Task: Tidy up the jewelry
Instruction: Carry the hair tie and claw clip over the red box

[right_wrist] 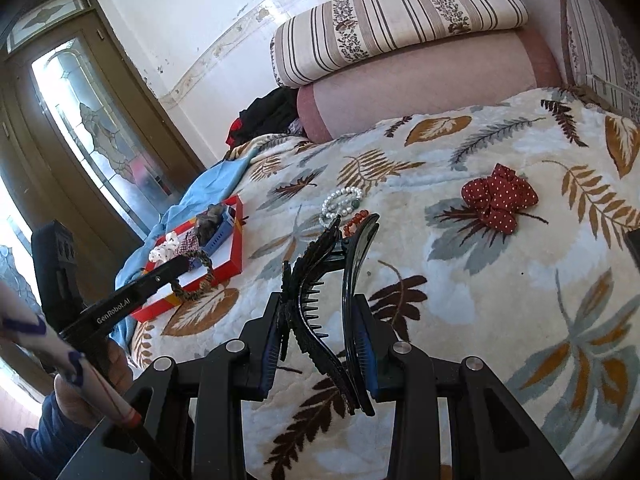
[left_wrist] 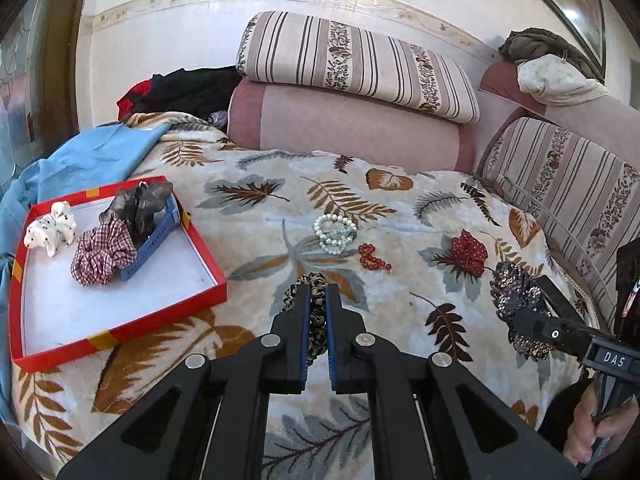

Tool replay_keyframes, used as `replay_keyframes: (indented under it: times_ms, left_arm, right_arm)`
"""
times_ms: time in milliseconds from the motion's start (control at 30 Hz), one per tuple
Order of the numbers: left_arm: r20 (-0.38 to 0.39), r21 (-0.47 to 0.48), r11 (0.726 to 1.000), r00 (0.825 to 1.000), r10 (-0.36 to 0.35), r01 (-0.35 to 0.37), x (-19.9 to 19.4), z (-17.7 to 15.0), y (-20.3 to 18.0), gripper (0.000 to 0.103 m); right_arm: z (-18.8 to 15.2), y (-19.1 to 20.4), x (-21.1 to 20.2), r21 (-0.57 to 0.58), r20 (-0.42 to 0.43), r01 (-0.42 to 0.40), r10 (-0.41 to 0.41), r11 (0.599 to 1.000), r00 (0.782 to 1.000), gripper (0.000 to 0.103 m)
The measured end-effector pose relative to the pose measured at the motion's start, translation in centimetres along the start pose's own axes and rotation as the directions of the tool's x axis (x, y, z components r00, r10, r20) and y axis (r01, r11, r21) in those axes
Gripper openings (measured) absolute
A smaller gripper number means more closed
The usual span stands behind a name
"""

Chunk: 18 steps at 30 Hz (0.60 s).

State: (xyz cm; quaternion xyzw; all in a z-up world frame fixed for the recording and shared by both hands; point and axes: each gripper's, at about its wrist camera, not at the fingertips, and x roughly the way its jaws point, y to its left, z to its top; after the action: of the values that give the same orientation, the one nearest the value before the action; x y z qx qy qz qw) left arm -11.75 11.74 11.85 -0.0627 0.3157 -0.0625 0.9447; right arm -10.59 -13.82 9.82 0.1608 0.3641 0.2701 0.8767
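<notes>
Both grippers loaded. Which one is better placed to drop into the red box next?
Left, probably. The left gripper, shut on the leopard scrunchie, hangs beside the red box. The right gripper grips the black hair claw farther from it.

Left gripper [left_wrist: 318, 292] fingers pinched tight; right gripper [right_wrist: 320, 304] clamped.

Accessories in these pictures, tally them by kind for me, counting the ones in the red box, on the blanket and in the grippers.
Scrunchies: 5 (white spotted, plaid, grey, leopard, red dotted)
Bracelets: 2 (pearl bracelet, amber bead bracelet)
Hair clips: 1 (black hair clip)
Total: 8
</notes>
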Motion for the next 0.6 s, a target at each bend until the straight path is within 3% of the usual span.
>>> replay_keyframes:
  times_ms: [333,600]
  left_arm:
    - [0.008,0.076,0.997,1.0,0.03,-0.03,-0.2,0.1,-2.2,0.007]
    - [0.025,0.082,0.996,0.999,0.038,-0.04,-0.9,0.4,-2.1,0.007]
  right_arm:
    - [-0.2,0.1,0.2,-0.005,-0.006,-0.004,0.004,1.0,1.0,0.037]
    - [-0.4,0.7,0.4,-0.023,-0.017,0.001,-0.002,1.0,1.0,0.037]
